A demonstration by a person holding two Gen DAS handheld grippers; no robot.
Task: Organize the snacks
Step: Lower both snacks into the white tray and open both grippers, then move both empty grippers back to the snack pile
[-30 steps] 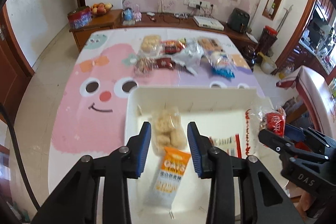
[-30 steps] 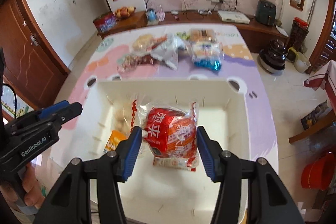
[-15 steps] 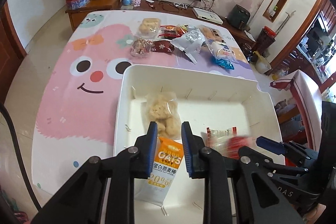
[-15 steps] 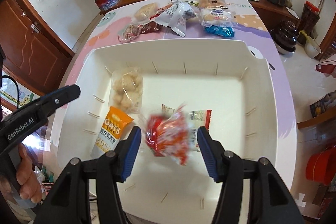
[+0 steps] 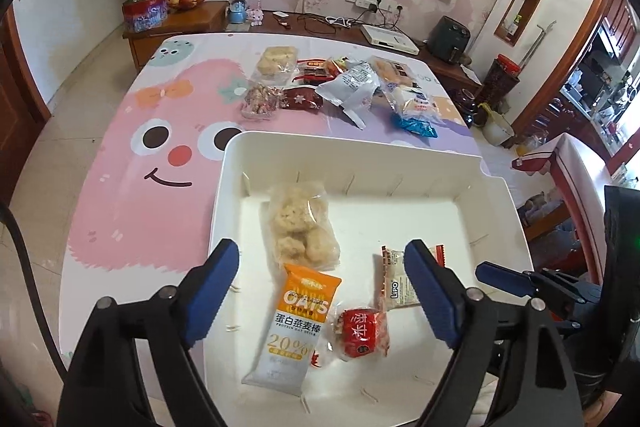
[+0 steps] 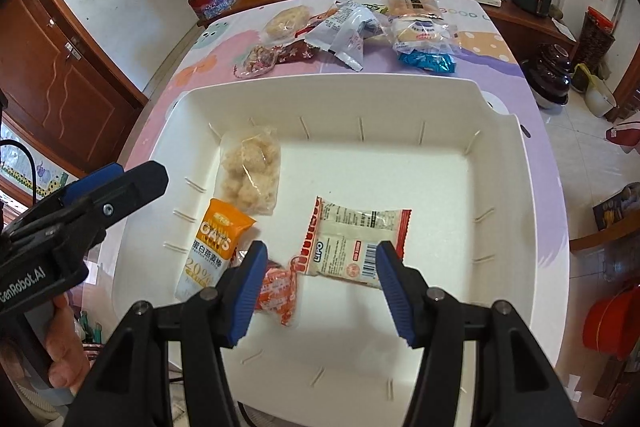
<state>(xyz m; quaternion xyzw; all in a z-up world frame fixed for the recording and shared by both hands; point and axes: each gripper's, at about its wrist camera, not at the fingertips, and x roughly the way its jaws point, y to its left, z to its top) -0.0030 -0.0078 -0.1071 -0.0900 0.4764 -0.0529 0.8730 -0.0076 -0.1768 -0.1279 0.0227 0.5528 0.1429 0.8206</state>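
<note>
Nearest, both hand-held grippers hover over the white bin [image 6: 500, 155] with jaws spread wide, holding nothing. Left hand-held gripper [image 5: 322, 287] sits above the bin's near-left part, blue pads either side of the oat bar packet [image 5: 298, 319] without touching it; right hand-held gripper [image 6: 318, 267] is above the bin's near middle, pads flanking the white Lipo packet [image 6: 352, 241], no contact visible. Left hand [image 6: 64, 347] shows in the right wrist view, wrapped round the gripper's handle at lower left; right hand not visible. Oat bar packet lies flat on the bin floor, long axis running near to far, orange end pointing away. Just right of it is the red snack pack [image 5: 362, 333], crumpled, flat on the floor, touching or nearly touching the Lipo packet's near-left corner. Lipo packet lies flat, printed back up, long axis roughly left-right in the right wrist view, slightly tilted. Beyond the oat bar, touching its far end, a clear bag of puffed rice balls [image 5: 302, 227] lies with its long axis near to far, along the bin's left side. Bin sits on the worktop [image 5: 132, 187], which carries a pink cartoon-face cover. Farther off, loose snacks [image 5: 348, 87] lie scattered across the worktop's far end, well apart from the bin.
</note>
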